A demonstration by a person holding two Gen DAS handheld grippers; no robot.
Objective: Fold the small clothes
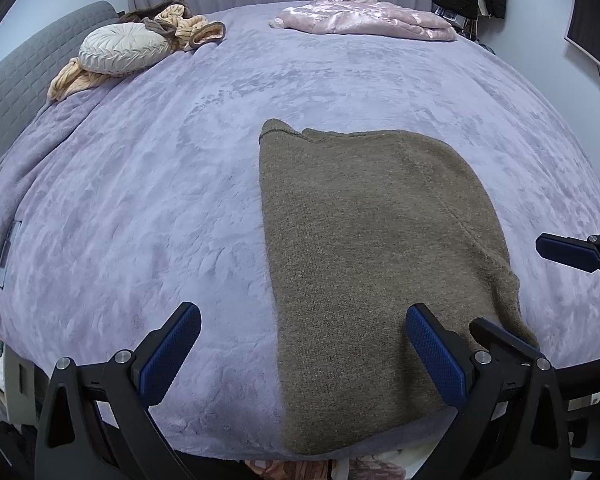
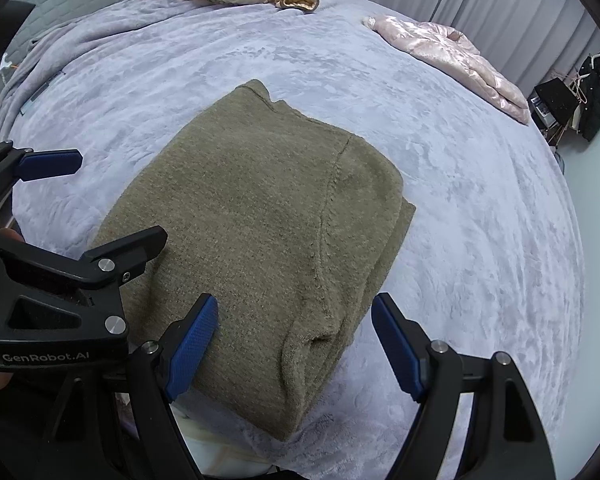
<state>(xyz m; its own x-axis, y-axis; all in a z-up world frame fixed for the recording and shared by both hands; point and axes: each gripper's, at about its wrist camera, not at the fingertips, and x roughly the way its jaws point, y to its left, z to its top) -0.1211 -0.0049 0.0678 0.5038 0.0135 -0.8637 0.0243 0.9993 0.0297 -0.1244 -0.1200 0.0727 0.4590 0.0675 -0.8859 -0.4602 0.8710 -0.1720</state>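
Note:
An olive-brown knit garment [image 1: 372, 216] lies folded in a long rectangle on the lilac bed blanket [image 1: 159, 184]; it also shows in the right wrist view [image 2: 259, 216]. My left gripper [image 1: 304, 336] is open and empty, hovering over the garment's near left edge. My right gripper [image 2: 295, 320] is open and empty over the garment's near right corner, where the folded layers stack. One finger of the right gripper [image 1: 568, 252] shows at the right edge of the left wrist view. The left gripper's body [image 2: 59, 280] shows at the left of the right wrist view.
A round cream cushion [image 1: 123, 48] and a peach striped garment [image 1: 187, 28] lie at the far left of the bed. A shiny pink garment [image 1: 364, 16] lies at the far right. Grey headboard [image 1: 15, 80] on the left, curtains behind, the bed's near edge just below the grippers.

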